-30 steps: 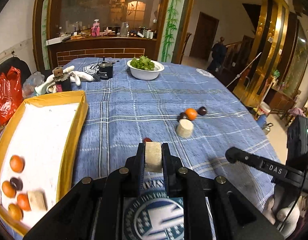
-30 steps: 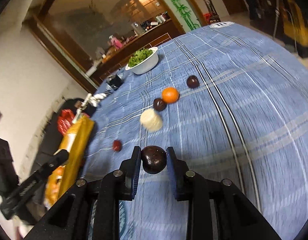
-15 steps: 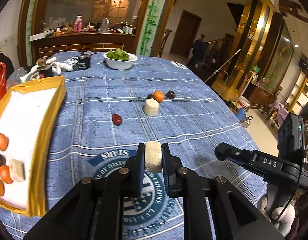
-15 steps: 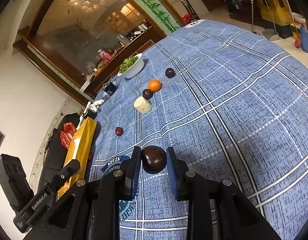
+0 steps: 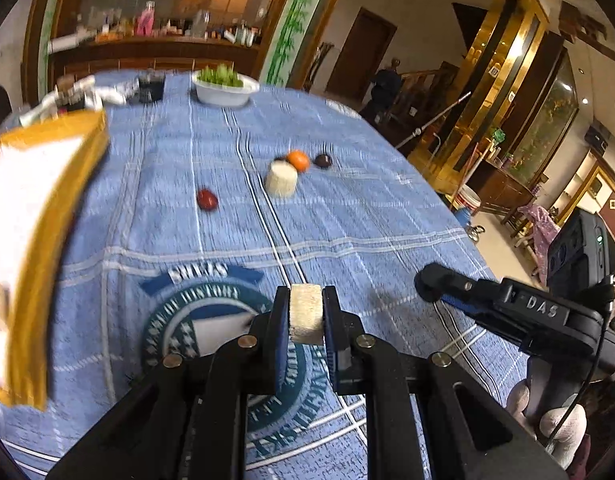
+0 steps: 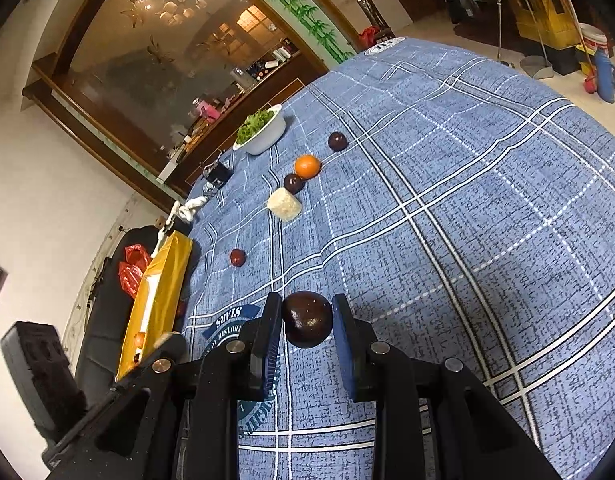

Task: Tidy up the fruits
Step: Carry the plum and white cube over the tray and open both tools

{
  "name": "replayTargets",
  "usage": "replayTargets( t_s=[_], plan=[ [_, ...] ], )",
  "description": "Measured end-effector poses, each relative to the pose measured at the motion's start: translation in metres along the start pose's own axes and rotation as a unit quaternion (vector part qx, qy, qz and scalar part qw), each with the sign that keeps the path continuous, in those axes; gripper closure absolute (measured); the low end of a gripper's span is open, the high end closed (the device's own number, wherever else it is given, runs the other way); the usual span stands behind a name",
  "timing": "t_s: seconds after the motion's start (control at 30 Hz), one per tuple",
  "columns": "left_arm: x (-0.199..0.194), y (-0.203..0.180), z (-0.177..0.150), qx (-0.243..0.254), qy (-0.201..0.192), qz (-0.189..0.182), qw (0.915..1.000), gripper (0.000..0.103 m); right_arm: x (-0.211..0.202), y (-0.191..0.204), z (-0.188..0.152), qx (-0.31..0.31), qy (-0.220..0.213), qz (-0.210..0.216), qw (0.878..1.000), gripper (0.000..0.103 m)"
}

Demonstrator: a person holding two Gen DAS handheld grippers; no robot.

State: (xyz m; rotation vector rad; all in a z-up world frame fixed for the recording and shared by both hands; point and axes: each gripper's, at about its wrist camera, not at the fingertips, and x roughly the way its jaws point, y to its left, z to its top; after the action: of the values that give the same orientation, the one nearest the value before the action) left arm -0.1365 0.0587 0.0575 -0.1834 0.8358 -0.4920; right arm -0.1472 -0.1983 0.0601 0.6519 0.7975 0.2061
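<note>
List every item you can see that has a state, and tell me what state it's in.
left gripper: shut on pale chunk.
right gripper: shut on dark round fruit.
white bowl: filled with greens.
yellow tray: holding some fruit.
orange: loose on the tablecloth.

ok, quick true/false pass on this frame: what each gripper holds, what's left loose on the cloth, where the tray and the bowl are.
1. The left gripper is shut on a pale cylindrical chunk. True.
2. The right gripper is open, with nothing in it. False: it is shut on a dark round fruit.
3. An orange fruit lies loose on the blue tablecloth. True.
4. The yellow-rimmed tray sits to the right in the left wrist view. False: it is at the left edge.
5. The white bowl holds oranges. False: it holds green leaves.
</note>
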Motion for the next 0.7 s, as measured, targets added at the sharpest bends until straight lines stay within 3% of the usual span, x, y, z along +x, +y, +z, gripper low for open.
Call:
replayTargets(
  t_s=[0.1, 0.27, 0.5, 0.7],
  plan=[
    [0.004, -0.001, 0.000, 0.001, 0.005, -0.007, 1.0000, 0.088, 0.000, 0.001, 0.004, -0.004, 0.001, -0.003, 1.000, 0.075],
    [0.001, 0.007, 0.010, -0.011, -0.001, -0.028, 0.9996, 0.088, -0.017, 0.007, 0.039, -0.044, -0.002, -0.047, 0.998, 0.075],
    [-0.006, 0.013, 0.022, -0.033, -0.012, -0.063, 0.9974, 0.088, -0.069, 0.015, 0.050, -0.034, -0.041, -0.025, 0.998, 0.075],
    [-0.023, 0.020, 0.024, -0.042, -0.023, -0.082, 0.9955, 0.088, -0.071, 0.027, 0.036, -0.033, -0.039, -0.012, 0.999, 0.075]
  ],
)
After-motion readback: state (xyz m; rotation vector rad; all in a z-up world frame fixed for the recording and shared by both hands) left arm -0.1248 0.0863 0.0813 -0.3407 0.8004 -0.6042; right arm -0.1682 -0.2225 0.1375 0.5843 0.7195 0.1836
